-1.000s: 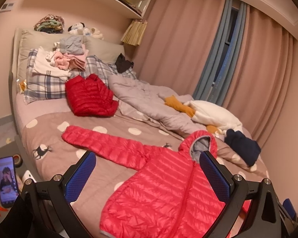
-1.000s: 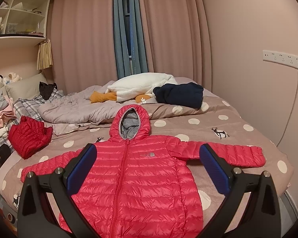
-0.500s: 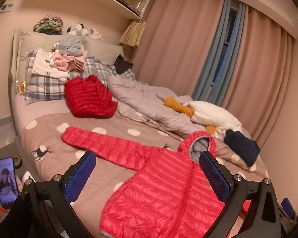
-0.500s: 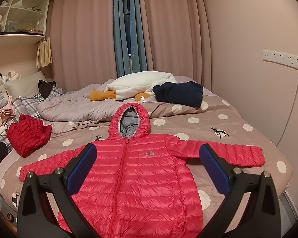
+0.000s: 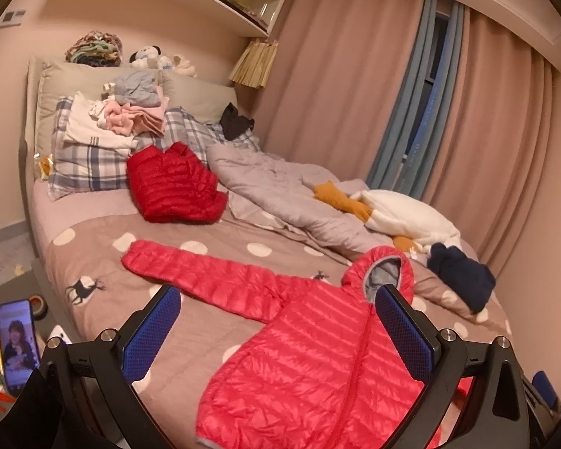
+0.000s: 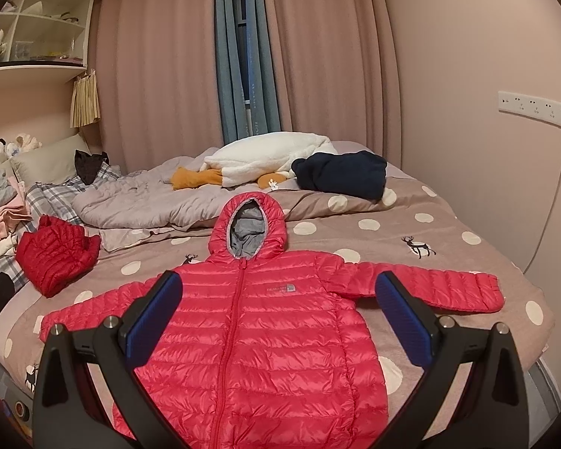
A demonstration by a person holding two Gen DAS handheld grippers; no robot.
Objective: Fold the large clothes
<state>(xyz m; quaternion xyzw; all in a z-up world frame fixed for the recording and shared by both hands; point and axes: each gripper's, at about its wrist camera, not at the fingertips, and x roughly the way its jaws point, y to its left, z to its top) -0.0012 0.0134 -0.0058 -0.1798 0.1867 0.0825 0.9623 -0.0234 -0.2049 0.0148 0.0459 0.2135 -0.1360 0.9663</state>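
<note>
A red hooded puffer jacket [image 6: 258, 336] lies flat and zipped on the polka-dot bedspread [image 6: 445, 224], both sleeves spread out and the hood pointing to the curtains. In the left wrist view the same jacket [image 5: 318, 355] runs from lower right, its sleeve stretching left. My left gripper [image 5: 276, 321] hovers open above the bed edge near that sleeve, holding nothing. My right gripper [image 6: 278, 310] is open over the jacket's chest, with nothing between its blue pads [image 6: 404, 321].
A folded dark red puffer jacket [image 5: 174, 183] sits near the plaid pillows [image 5: 89, 161] with stacked clothes. A grey quilt [image 5: 280, 194], white plush toy [image 6: 269, 157] and navy garment [image 6: 342, 174] lie at the bed's far side. A phone [image 5: 17, 344] stands left of the bed.
Both cameras have drifted slightly; the jacket sits a little lower in the right wrist view. The jacket itself has not moved and both grippers stay open.
</note>
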